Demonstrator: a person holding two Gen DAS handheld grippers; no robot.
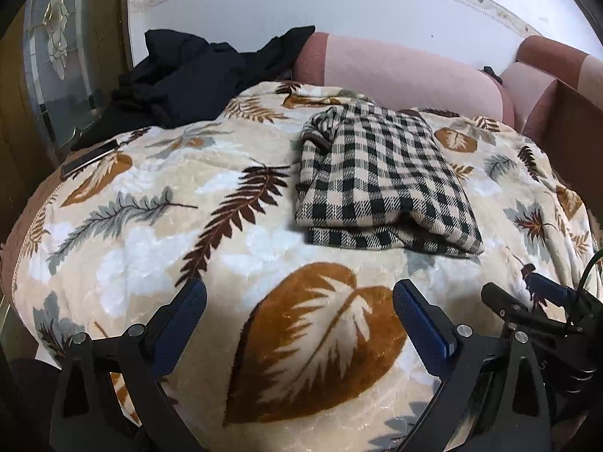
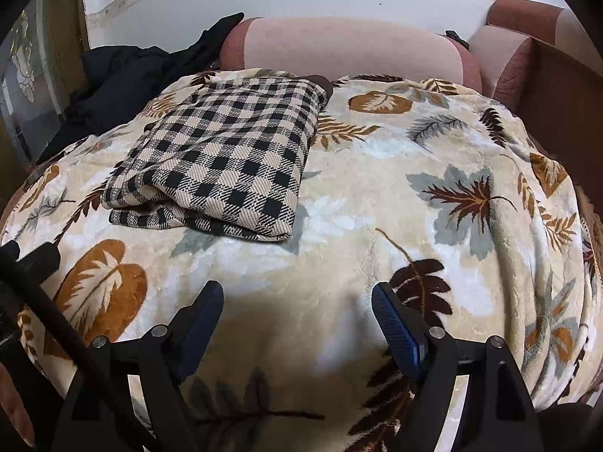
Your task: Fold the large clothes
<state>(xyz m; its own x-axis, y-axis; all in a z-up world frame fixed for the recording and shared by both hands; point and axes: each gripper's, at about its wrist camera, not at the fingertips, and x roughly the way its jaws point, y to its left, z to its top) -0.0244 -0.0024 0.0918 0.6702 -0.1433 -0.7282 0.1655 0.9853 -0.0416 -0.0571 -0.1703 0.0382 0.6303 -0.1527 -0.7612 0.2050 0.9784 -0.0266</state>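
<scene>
Leaf-print blanket [image 1: 233, 248] bears one folded checked garment [image 1: 384, 184], one black garment [image 1: 181, 83]; both claws gape empty.

I can't identify the small dark object [image 1: 490, 71] behind the pink cushion [image 1: 399, 71] — mostly hidden, too small.

— Any words, labels or brand marks to read?
— None legible in either view. Only a faint pale mark, perhaps a digit, on the black plastic gripper body [image 1: 542, 365] at the right edge of the left wrist view; too small and blurred to read.
— Anything printed on the fabrics?
— Patterns only, no lettering.
</scene>
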